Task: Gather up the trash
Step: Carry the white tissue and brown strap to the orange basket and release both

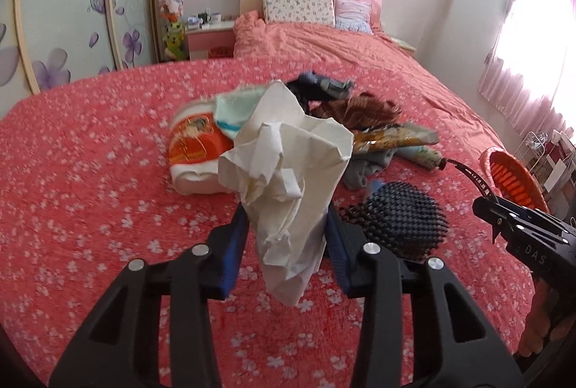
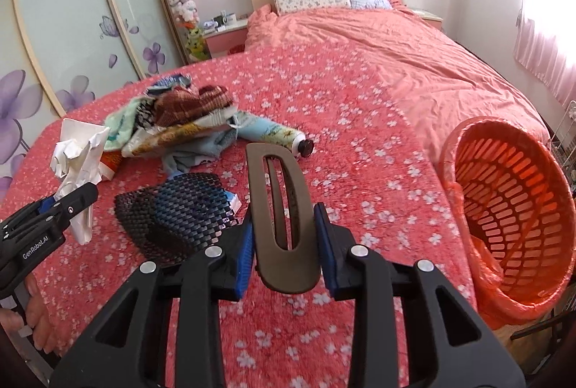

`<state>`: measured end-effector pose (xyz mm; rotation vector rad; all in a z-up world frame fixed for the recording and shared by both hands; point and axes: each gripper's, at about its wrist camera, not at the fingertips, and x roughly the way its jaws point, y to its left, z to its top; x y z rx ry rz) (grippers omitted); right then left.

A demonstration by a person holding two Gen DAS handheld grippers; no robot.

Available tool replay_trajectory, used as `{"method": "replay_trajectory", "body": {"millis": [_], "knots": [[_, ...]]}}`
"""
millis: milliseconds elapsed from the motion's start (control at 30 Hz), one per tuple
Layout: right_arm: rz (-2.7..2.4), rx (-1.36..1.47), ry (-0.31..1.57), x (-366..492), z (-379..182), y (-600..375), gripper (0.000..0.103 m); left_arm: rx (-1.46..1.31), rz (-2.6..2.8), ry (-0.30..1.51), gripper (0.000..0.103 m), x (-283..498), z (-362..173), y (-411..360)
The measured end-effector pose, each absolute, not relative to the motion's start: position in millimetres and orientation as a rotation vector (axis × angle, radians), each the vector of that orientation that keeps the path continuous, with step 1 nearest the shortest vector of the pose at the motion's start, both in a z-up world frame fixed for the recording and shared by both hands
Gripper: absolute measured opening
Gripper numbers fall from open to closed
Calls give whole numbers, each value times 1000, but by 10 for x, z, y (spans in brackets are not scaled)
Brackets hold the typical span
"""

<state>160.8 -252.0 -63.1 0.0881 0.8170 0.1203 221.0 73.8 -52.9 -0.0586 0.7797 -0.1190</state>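
Above the foot end of the bed (image 1: 90,172), the left gripper (image 1: 288,226) is clamped on a crumpled white paper wad (image 1: 284,172), its blue pads (image 1: 235,244) pressing both sides. The wad's long axis runs roughly up and down, its bulk above the fingers and a loose tail hanging below them. Nearer the bed's right edge, the right gripper (image 2: 284,240) grips a brown slotted hair clip (image 2: 282,211), held lengthwise along the fingers, its rounded end toward the camera and its far end pointing at the headboard. On the flowered cover between the two grippers lies a black mesh piece (image 2: 176,211). Behind it sits a heap: an orange instant-noodle cup (image 1: 196,150), cloths, a wrapper and a tube (image 2: 273,135) with a black cap. Off the bed's right edge stands an orange slatted basket (image 2: 511,208), tilted with its mouth toward the bed.
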Motion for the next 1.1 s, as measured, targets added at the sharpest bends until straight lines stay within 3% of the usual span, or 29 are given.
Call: {"method": "replay_trajectory", "body": {"millis": [233,533,1100], "knots": [[99,109,735,1358,-356,-2751,32,-40,-168,723,41,1975,-180,550],[-100,91,620,1065,-100,-3279,32,-5,-348,686,42,1833,92,-327],[-274,284,584,951,-314,-4389,32,80,-641,724,42,2005,-85,-2028]]}}
